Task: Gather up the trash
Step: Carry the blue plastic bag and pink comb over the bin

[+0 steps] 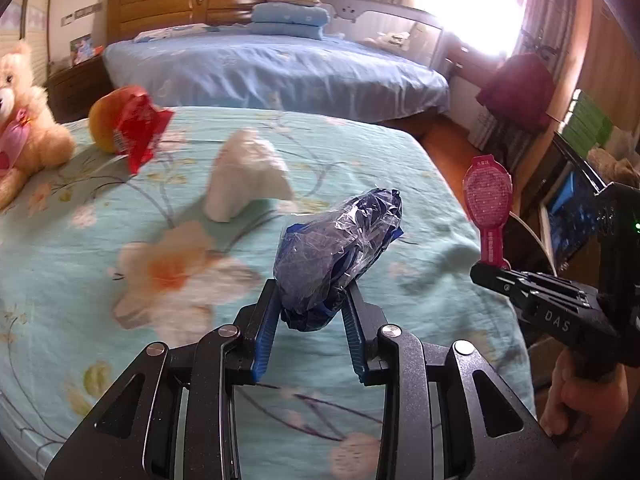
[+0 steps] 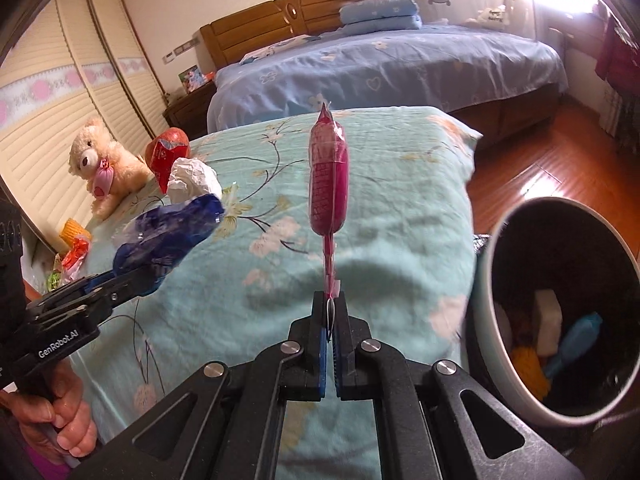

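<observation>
The left gripper [image 1: 310, 304] reaches up from the bottom centre of its own view, blue-padded jaws partly apart and pressing on a crumpled blue wrapper [image 1: 340, 248]. The right gripper [image 2: 331, 312] rises from the bottom centre of its view, jaws closed together on the stem of a pink packet [image 2: 329, 184]. A bare hand [image 2: 66, 420] grips the left handle at lower left.

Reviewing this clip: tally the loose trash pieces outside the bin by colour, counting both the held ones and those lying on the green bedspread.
Blue: 1, the blue wrapper in the left gripper
Pink: 1, the pink packet in the right gripper
Red: 1, the red wrapper on the bedspread
White: 1, the crumpled tissue on the bedspread
Total: 4
</observation>
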Available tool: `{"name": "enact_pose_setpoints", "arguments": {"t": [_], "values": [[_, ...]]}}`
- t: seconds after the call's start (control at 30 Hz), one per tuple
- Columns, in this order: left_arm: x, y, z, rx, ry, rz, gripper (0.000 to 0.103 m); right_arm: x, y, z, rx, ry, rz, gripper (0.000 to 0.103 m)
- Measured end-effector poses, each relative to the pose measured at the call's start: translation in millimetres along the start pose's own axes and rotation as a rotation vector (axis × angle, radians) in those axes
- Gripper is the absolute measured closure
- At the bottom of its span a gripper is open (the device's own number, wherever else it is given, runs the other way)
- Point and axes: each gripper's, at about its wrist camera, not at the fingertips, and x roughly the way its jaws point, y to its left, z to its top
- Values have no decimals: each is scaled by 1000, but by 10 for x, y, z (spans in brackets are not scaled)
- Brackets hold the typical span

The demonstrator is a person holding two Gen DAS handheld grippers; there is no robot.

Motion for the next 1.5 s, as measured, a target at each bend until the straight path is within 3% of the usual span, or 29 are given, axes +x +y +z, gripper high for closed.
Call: {"name": "enact_pose_setpoints", "arguments": {"t": [0.5, 0.97, 1.5], "values": [[53, -570, 7, 83, 11, -67, 73, -384, -346, -300, 88, -33, -49, 101], [168, -1116, 69, 170, 26, -119, 73, -687, -863, -416, 180, -68, -146, 101], [298, -1600, 181, 254, 30, -144, 73, -787, -1275, -470, 245, -78, -200, 101]]}}
